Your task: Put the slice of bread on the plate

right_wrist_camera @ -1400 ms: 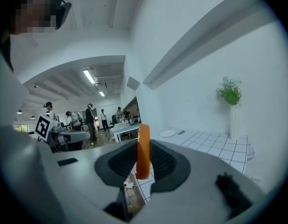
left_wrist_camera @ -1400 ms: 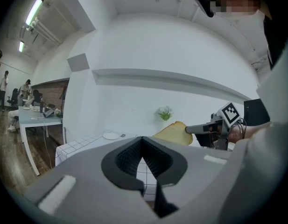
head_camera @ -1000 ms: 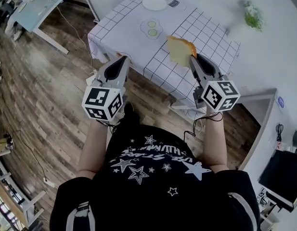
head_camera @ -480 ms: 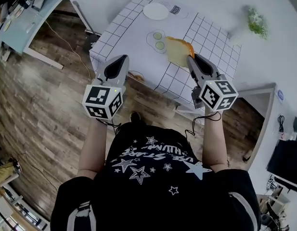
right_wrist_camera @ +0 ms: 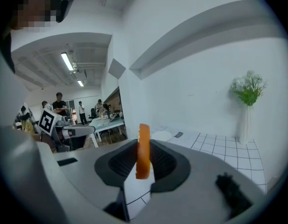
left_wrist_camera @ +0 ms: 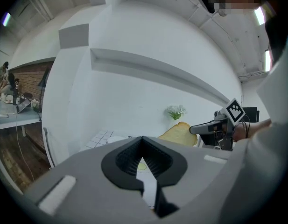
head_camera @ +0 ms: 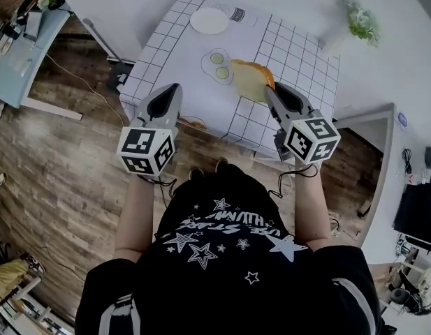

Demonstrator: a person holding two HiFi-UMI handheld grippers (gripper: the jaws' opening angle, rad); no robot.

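The slice of bread [head_camera: 249, 81], pale with an orange-brown crust, hangs over the near part of the checked table [head_camera: 299, 54], and my right gripper [head_camera: 269, 89] is shut on its near edge. In the right gripper view the slice [right_wrist_camera: 143, 134] stands edge-on between the pads. A white plate [head_camera: 209, 21] lies at the table's far left; it also shows as the plate [right_wrist_camera: 161, 136] beyond the bread. My left gripper [head_camera: 175, 88] is held off the table's near left edge, shut with nothing in it. From the left gripper [left_wrist_camera: 143, 141] the bread [left_wrist_camera: 179, 133] appears to the right.
A clear dish with two green slices [head_camera: 218, 53] lies just left of the bread. A vase of flowers [head_camera: 358, 21] stands at the table's far right. A wall runs behind the table. Wooden floor and a desk [head_camera: 19, 54] lie to the left.
Both grippers have moved forward toward the table, the right one still carrying the bread, which now hangs farther in over the cloth beside the green slices.
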